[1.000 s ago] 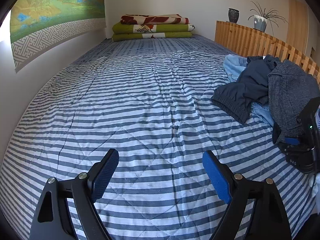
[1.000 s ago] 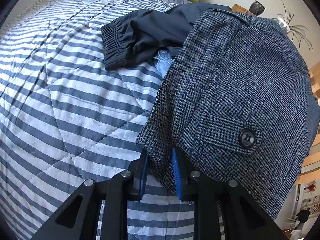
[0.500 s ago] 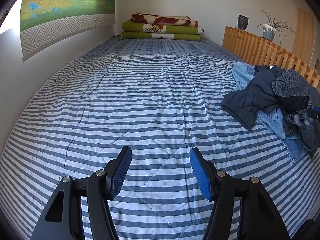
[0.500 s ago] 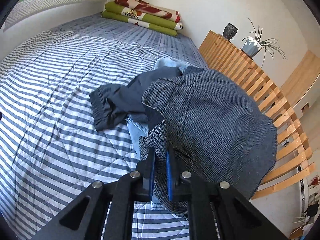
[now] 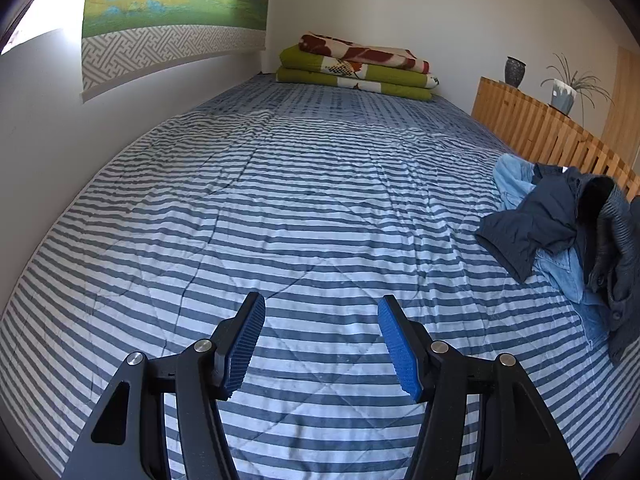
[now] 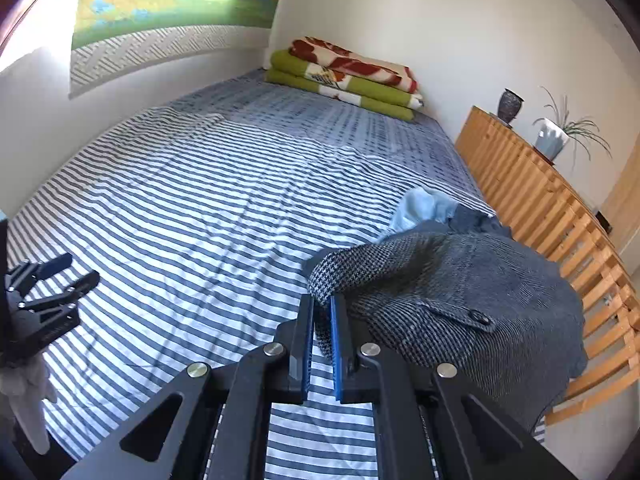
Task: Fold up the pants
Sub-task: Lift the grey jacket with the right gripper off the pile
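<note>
- Two blue pads of the right gripper (image 6: 322,320) pinch a fold of the houndstooth pants (image 6: 460,292), lifted over the striped bedspread's (image 6: 192,208) right edge.
- Left gripper (image 5: 321,312) hovers spread wide, holding nothing.
- Beneath the pants, navy garment (image 5: 532,220) and light denim (image 5: 514,176) lie mostly hidden; lower pant legs run out of view.

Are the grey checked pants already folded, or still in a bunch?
Still bunched, not folded: the grey checked pants hang crumpled from the shut right gripper, draped over the clothes pile.
</note>
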Motion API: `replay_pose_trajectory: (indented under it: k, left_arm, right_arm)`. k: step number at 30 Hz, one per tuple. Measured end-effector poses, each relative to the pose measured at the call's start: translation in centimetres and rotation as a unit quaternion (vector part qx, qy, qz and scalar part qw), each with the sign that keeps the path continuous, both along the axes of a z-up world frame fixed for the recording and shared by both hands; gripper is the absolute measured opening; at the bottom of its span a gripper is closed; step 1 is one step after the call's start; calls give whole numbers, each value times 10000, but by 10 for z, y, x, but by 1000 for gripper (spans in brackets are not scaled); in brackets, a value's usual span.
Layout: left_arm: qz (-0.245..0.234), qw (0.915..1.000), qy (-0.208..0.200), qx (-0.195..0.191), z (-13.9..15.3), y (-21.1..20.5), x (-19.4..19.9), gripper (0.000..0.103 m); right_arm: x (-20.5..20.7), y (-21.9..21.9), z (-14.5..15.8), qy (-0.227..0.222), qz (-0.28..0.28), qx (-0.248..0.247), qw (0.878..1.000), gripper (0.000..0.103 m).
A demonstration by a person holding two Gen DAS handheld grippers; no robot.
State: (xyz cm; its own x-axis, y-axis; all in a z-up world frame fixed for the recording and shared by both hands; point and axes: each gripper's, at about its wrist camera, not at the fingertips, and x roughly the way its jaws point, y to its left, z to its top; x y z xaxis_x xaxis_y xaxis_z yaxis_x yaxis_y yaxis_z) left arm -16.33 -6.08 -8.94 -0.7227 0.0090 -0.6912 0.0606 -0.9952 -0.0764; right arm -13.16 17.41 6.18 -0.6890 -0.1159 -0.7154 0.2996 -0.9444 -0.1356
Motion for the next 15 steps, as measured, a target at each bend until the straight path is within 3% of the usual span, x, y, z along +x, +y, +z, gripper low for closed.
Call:
replay_pose_trajectory:
  k: [3, 5, 7, 10, 12, 14, 15]
  left_arm:
    - [325, 9994, 26, 95, 4, -29, 10, 63]
    - [535, 9984, -1, 205, 4, -48, 19, 63]
    - [583, 9979, -70, 263, 0, -61, 27, 63]
    - [431, 9989, -194, 14, -8, -59, 35, 63]
    - [219, 9992, -321, -114, -14, -48, 33, 63]
    - [9, 9990, -414, -169, -19, -29, 29, 65]
    - [-117, 9988, -443, -166, -20, -18, 27, 67]
  right_arm:
    - [13, -58, 12, 258, 522, 155, 9982, 0]
    - [12, -83, 6, 174, 687, 146, 9974, 0]
    - [9, -93, -9, -84, 796, 136, 9967, 0]
    - [8, -77, -36, -230, 650, 328, 9971, 3]
    - [6, -47, -53, -392, 383, 416, 9976, 14]
    - [0, 0, -66, -551, -9, 498, 9972, 42]
    - [-1, 27, -72, -581, -219, 570, 9964, 45]
